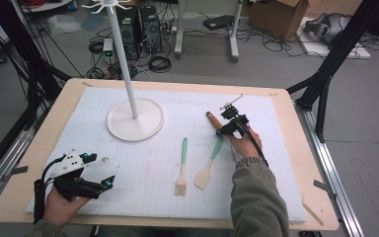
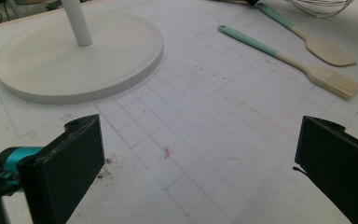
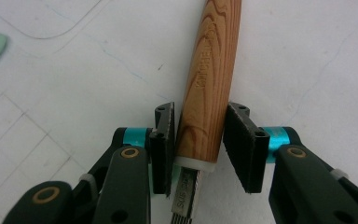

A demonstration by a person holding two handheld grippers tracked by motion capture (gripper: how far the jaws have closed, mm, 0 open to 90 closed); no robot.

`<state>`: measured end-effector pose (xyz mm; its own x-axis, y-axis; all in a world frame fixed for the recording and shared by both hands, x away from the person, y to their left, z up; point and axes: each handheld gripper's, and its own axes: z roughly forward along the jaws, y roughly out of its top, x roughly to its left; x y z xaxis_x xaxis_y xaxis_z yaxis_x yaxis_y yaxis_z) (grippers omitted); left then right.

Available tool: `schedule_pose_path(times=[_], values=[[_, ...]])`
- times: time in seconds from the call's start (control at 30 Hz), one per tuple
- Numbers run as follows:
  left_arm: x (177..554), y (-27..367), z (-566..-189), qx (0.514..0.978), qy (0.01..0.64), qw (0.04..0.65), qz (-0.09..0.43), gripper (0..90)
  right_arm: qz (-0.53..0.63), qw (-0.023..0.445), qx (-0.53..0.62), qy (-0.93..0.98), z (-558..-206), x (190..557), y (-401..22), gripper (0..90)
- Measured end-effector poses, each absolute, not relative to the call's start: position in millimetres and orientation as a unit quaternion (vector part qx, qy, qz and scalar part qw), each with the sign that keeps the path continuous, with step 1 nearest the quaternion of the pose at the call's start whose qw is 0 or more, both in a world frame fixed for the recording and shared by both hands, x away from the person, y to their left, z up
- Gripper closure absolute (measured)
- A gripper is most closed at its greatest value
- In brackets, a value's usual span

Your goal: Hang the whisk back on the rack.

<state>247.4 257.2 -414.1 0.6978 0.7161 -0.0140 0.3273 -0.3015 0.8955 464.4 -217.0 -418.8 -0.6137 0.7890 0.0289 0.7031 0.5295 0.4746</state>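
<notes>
On my feed the whisk (image 3: 209, 79) shows a warm brown wooden handle with darker grain bands, a white collar and silver steel below it. My right hand-held gripper (image 3: 198, 140) is black with turquoise bands and brass-coloured rivets; my left hand-held gripper (image 2: 200, 177) is black too, with a turquoise accent. I see a spatula (image 1: 209, 165) and a brush (image 1: 182, 168), both mint green at the handle and pale cream at the head. The stand (image 1: 135, 120) is plain white. The white mat (image 1: 148, 163) carries a faint grey grid over a light wooden tabletop (image 1: 296, 128). My sleeve (image 1: 256, 197) is olive.
</notes>
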Motion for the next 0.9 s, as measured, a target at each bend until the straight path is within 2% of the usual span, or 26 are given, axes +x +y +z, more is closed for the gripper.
schedule_pose_path(times=[0.6,0.9], values=[[247.3,256.9,-413.9,0.781,0.334,0.488,0.200,1.7,0.238,0.071,0.456,0.854,-418.8,466.0,-221.5,69.1],[247.7,256.9,-414.0,0.781,0.334,0.488,0.201,1.7,0.233,0.078,0.441,0.863,-415.4,463.9,-221.5,69.6]])
